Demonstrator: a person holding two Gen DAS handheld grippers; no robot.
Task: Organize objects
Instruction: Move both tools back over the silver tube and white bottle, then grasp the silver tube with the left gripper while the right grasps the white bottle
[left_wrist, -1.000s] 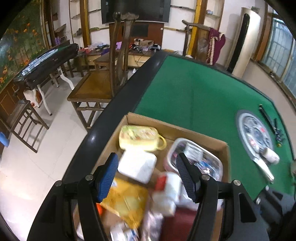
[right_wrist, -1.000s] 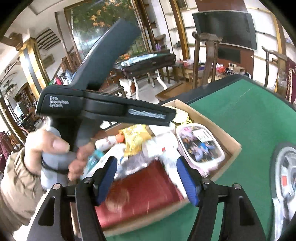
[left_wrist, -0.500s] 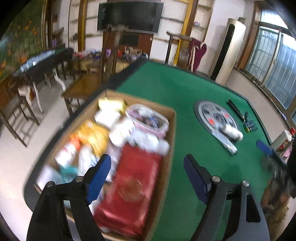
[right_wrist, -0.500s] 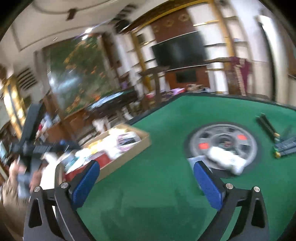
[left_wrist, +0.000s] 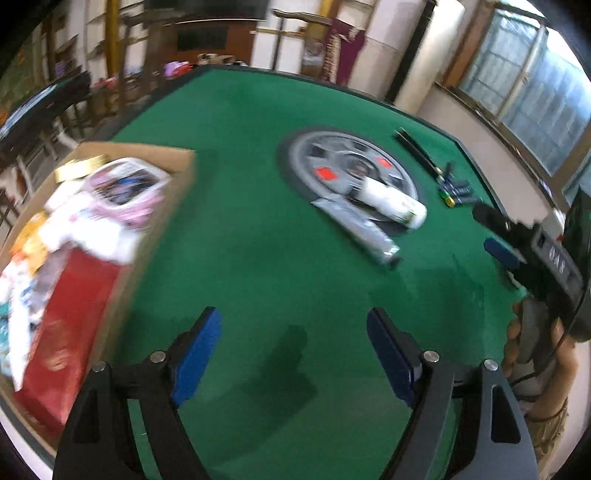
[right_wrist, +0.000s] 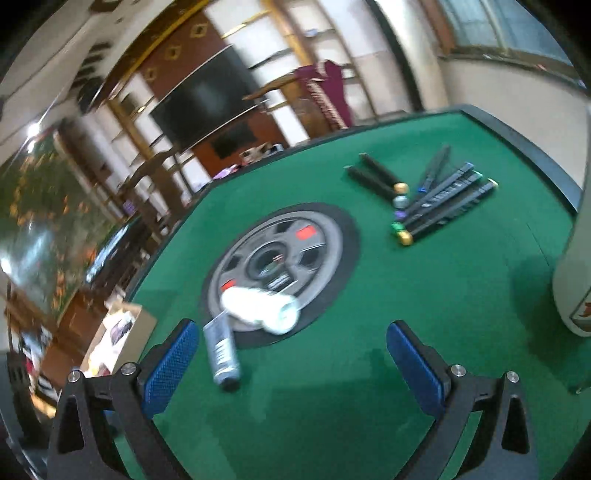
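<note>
Presently, I log the following. Right gripper (right_wrist: 288, 354): jaws spread wide, just been opening, nothing between them. Left gripper (left_wrist: 293, 349): jaws also apart, just been opening, empty, over bare green felt table (left_wrist: 240, 118).

Item one: grey foil tube with a dark cap (right_wrist: 221, 354), lying flat just beside my right gripper's left pad; long axis running away from the claw, cap end nearest. Item two: white cylindrical bottle (right_wrist: 260, 308), on its side across the round grey wheel-patterned mat (right_wrist: 317, 240), just beyond the tube and touching it. The right hand is nearer to both, I judge.

Item three: bundle of dark marker pens with coloured caps (right_wrist: 436, 199), further off to the right.

Container: open brown cardboard box (left_wrist: 173, 192) at the table's left edge, holding a red flat packet (left_wrist: 70, 317), a pink-rimmed clear tub (left_wrist: 125, 188) and blurred sundries.
</note>
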